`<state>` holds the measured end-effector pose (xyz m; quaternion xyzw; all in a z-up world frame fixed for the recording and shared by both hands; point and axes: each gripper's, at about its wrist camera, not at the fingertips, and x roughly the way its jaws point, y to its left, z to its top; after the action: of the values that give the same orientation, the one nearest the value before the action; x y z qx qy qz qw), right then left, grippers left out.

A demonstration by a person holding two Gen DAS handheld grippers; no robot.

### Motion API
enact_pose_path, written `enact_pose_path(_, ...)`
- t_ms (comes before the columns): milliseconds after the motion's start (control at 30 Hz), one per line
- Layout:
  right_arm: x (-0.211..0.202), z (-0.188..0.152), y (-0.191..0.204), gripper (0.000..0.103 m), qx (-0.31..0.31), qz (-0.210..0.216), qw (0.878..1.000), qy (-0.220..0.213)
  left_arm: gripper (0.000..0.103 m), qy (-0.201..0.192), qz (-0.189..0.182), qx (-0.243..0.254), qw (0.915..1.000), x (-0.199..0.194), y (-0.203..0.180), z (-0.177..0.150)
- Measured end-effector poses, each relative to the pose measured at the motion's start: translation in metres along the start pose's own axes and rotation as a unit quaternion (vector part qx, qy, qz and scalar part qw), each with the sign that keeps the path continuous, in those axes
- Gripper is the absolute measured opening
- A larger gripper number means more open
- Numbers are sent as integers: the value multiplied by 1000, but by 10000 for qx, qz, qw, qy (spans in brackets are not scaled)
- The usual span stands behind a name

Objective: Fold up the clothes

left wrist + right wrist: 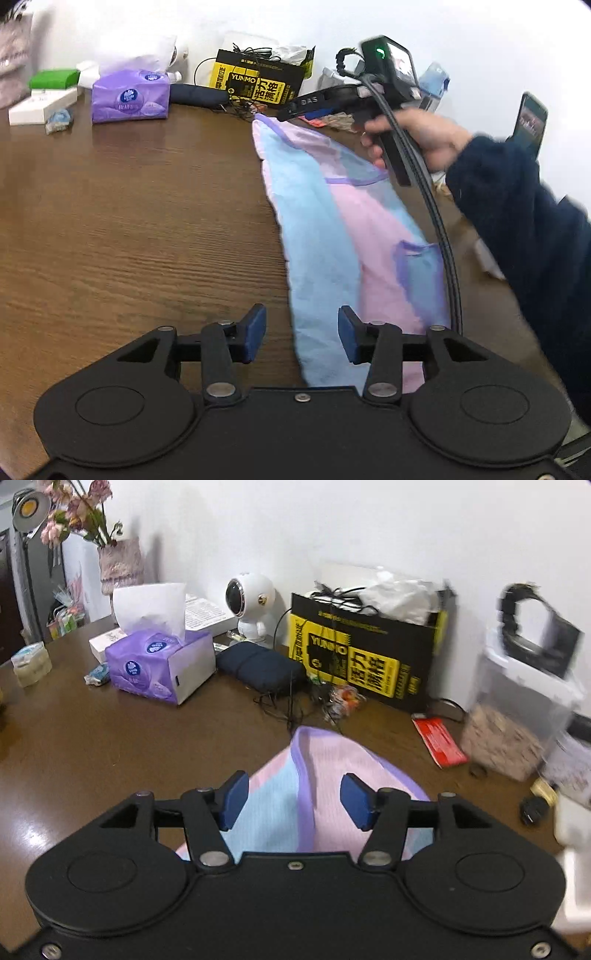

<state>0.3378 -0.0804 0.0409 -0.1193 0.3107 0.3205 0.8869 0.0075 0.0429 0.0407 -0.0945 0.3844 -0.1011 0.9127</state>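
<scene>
**Readable text**

You've got a black-and-yellow bag (258,79) against the wall reading "YUNMO" plus large Chinese characters, "活力滴格" as far as legible. The right tongs' (286,113) black arm shows "DAS". Purple tissue pack (159,664) logo is too blurred.

One garment (332,229), two hand-held grippers (both in the left view) (302,334) (295,109), one tissue box (162,664), one yellow-and-black bag (364,657).
</scene>
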Motion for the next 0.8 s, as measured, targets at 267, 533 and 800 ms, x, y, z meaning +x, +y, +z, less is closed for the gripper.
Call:
enact_pose_path(267, 56, 1, -11, 14, -262, 329, 9985, 363, 10, 517, -350, 244, 9977, 30, 1, 3)
enact_pose_path(533, 68, 6, -5, 5, -185, 100, 9995, -225, 4, 489, -136, 132, 9986, 35, 12, 4)
enact_pose_path(800, 37, 10, 6, 35, -458, -290, 9982, -263, 5, 309, 175, 230, 9991, 14, 2, 2)
